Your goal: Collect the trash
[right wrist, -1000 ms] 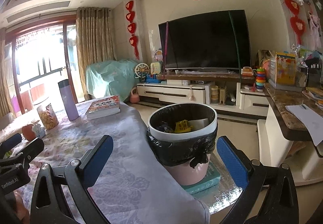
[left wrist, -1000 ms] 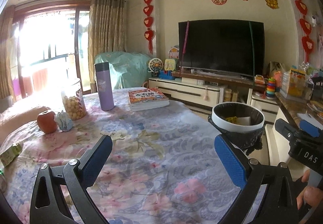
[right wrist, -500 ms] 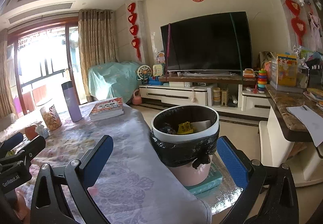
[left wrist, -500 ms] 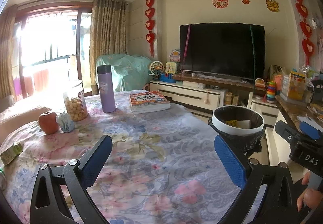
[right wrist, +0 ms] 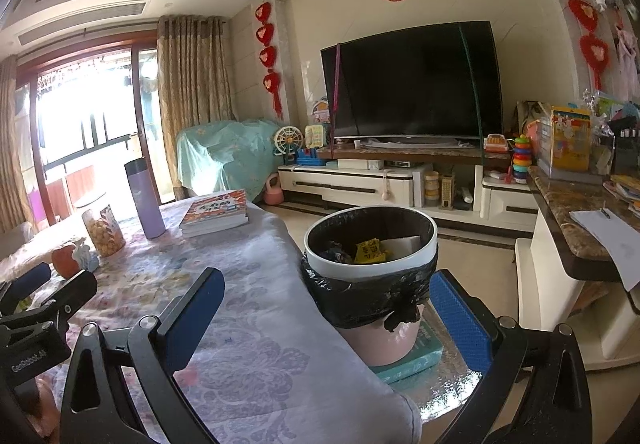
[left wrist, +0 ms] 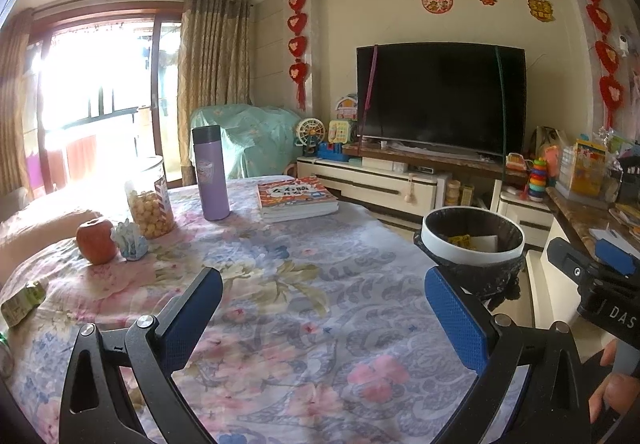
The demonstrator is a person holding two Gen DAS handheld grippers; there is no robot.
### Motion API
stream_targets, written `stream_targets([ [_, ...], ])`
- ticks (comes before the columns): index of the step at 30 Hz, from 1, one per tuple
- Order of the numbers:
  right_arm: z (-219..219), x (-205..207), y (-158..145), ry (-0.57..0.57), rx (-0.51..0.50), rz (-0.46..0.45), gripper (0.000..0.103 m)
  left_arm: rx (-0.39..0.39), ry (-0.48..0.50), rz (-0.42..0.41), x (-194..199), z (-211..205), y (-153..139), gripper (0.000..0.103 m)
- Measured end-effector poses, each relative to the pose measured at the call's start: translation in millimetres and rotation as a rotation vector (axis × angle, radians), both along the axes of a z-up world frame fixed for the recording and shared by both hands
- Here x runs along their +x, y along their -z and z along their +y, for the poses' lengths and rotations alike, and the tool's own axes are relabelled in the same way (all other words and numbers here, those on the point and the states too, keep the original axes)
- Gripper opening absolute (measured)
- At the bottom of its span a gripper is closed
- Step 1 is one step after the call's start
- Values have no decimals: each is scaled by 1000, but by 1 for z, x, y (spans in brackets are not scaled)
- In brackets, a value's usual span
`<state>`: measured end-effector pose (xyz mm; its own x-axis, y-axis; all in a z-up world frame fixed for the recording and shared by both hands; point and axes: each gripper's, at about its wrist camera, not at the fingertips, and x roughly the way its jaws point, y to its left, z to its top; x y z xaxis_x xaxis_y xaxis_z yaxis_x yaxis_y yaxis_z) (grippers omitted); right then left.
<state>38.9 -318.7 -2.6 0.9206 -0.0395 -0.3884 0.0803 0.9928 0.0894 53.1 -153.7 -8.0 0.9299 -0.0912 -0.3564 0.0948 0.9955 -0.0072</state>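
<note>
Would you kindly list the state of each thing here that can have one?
left gripper: open, empty
right gripper: open, empty
trash bin: upright, lined, partly filled
purple flask: upright, capped
snack jar: upright, lidded
book: closed, flat
TV: off

soft floral cloth tablecloth (left wrist: 320,304), glossy black plastic bin liner (right wrist: 368,294) (crinkled), seemingly smooth pink bin (right wrist: 380,340)

Readable lettering on the two gripper bodies and the book

In the left wrist view, white letters "DAS" stand on the right gripper (left wrist: 612,308), cut off by the frame edge; in the right wrist view "GenRobot.AI" stands on the left gripper (right wrist: 30,358); the book (left wrist: 296,197) near the table's far edge bears large Chinese characters, too small to read surely
</note>
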Motion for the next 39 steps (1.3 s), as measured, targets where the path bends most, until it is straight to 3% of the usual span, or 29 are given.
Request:
stream_targets([
  [39,2,-2,-1,-13,0,-4,103,3,1,-1,1,2,2,102],
])
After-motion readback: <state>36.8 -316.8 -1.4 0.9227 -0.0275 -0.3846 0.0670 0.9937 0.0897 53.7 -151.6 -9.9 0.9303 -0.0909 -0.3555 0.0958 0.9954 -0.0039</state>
